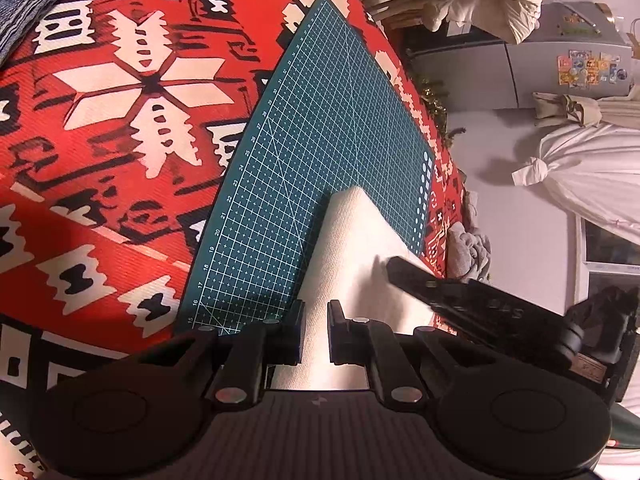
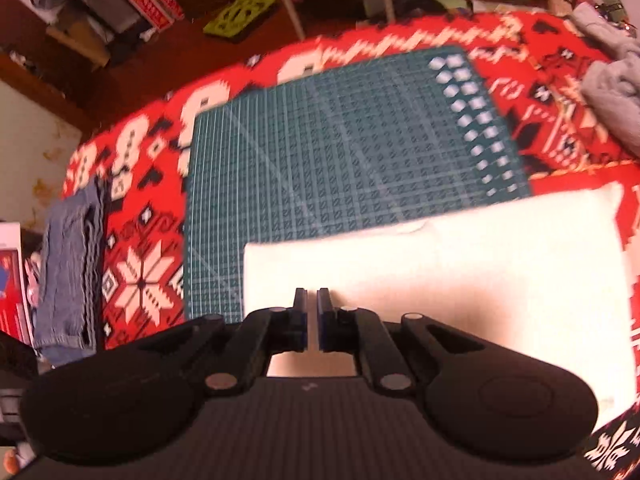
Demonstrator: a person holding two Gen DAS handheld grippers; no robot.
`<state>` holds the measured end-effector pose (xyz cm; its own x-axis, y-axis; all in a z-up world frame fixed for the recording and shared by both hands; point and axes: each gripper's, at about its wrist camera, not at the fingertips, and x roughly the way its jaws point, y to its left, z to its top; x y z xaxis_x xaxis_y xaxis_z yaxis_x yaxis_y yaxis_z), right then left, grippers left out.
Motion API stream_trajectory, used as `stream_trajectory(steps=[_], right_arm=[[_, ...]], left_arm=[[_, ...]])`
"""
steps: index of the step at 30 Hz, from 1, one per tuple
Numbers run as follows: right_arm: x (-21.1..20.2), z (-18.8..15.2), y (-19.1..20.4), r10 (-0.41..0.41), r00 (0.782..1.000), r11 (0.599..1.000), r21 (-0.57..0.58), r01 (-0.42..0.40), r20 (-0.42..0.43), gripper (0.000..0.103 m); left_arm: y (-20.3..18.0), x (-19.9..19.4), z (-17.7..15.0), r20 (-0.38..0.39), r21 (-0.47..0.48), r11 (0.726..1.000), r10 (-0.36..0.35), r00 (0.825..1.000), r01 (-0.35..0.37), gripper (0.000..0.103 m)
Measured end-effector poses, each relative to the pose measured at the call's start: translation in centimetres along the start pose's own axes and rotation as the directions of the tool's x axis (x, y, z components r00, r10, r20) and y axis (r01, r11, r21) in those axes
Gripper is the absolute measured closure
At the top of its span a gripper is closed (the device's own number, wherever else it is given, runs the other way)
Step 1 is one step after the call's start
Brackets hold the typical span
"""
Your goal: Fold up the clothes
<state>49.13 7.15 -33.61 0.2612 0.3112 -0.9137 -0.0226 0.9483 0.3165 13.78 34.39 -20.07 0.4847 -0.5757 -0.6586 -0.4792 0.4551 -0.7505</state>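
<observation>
In the left wrist view, the left gripper (image 1: pixel 314 330) stands at 6 o'clock with its two fingers a narrow gap apart, and white cloth fills this gap; whether the pads really press on it I cannot tell. The one white garment (image 1: pixel 352 264) lies on the green cutting mat (image 1: pixel 304 152), and its near end is hidden under the gripper body. At 4 o'clock the right gripper (image 1: pixel 394 266) comes in, with its tip on the garment; only one finger shows, so its state is not clear here. One mat lies on the red patterned cloth (image 1: pixel 120 120), and a piece of blue denim (image 1: pixel 28 4) at 10 o'clock is cut off by the frame. In the right wrist view, which is blurred, the right gripper (image 2: pixel 312 312) has its fingers almost together with a thin slit between them, over the near edge of the white garment (image 2: pixel 460 272); if they pinch fabric is hard to make out. The garment lies folded from 6 to 3 o'clock, partly on the mat (image 2: pixel 340 140). One folded denim piece (image 2: pixel 68 264) lies at 9 o'clock, and grey fabric (image 2: pixel 612 96) at 2 o'clock is cut off.
</observation>
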Motion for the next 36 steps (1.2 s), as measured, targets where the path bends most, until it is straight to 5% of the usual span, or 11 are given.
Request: stream_trajectory(steps=[12, 24, 30, 36], right_arm=[[0.8, 0.2, 3.0, -0.043, 0.999, 0.997, -0.065, 0.043, 0.0, 0.097], [-0.3, -5.4, 4.7, -0.086, 0.993, 0.984, -0.165, 0.072, -0.078, 0.097], [-1.4, -8.4, 3.5, -0.067, 0.992, 0.987, -0.155, 0.05, -0.109, 0.097], [-4.0, -9.6, -0.3, -0.073, 0.996, 0.992, -0.104, 0.067, -0.05, 0.096]], left_arm=[[0.6, -0.3, 0.2, 0.007, -0.031, 1.0, -0.005, 1.0, 0.005, 0.093], [0.2, 0.5, 0.1, -0.008, -0.021, 0.999, 0.044, 0.999, -0.045, 0.093], [0.1, 0.7, -0.3, -0.003, 0.0, 0.999, 0.037, 0.999, -0.037, 0.094], [-0.4, 0.7, -0.4, 0.043, 0.051, 0.998, 0.024, 0.999, -0.026, 0.094]])
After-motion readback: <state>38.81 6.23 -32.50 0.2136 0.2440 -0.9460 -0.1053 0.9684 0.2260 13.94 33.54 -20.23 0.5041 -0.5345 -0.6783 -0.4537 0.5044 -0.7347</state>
